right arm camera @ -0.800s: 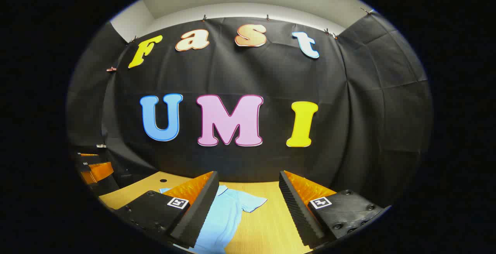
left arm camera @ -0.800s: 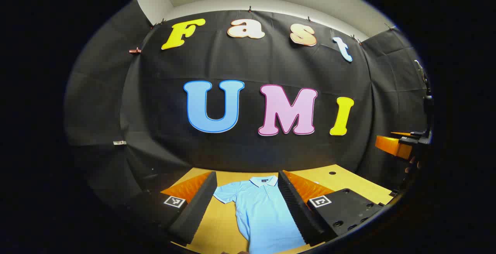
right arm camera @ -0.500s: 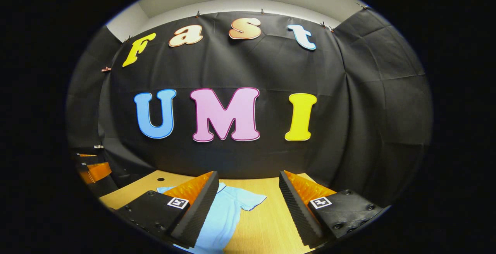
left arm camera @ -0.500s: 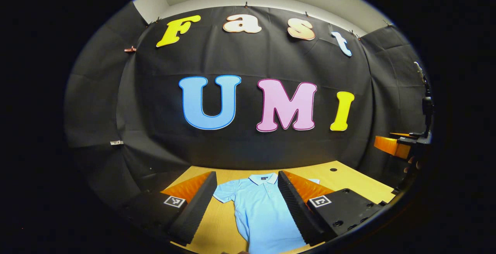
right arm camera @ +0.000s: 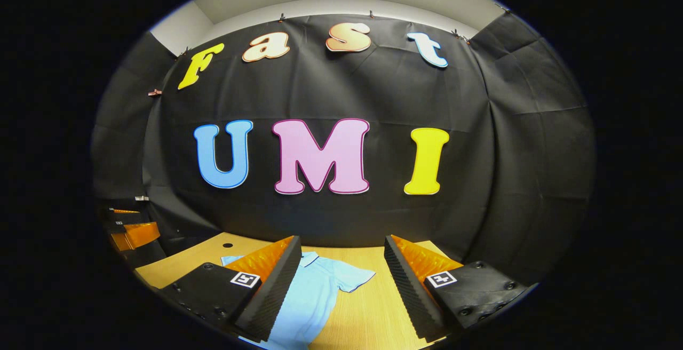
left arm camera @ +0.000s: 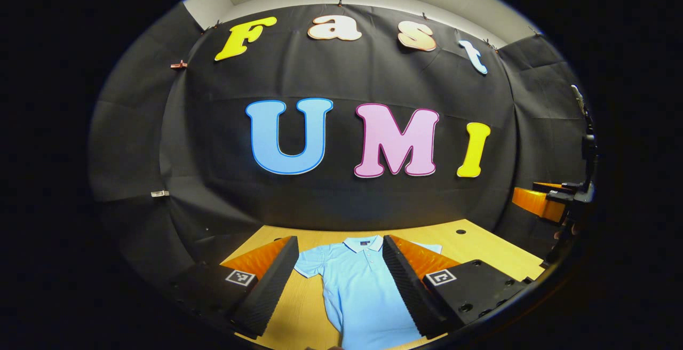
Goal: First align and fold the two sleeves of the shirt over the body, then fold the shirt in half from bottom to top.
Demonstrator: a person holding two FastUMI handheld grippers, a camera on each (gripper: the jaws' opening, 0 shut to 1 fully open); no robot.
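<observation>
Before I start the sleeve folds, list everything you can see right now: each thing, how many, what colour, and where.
shirt: one, light blue polo, lying flat and unfolded on the table, collar toward the booth wall, both short sleeves spread out.
table: one, light wood, under the shirt, with a small round hole near its far edge.
booth wall: black cloth, behind the table.
clips: several small ones along the top edge of the cloth.
left gripper: one, above the shirt's body, jaws open with nothing between them.
right gripper: one, above the table by the shirt's sleeve, jaws open with nothing between them.
</observation>
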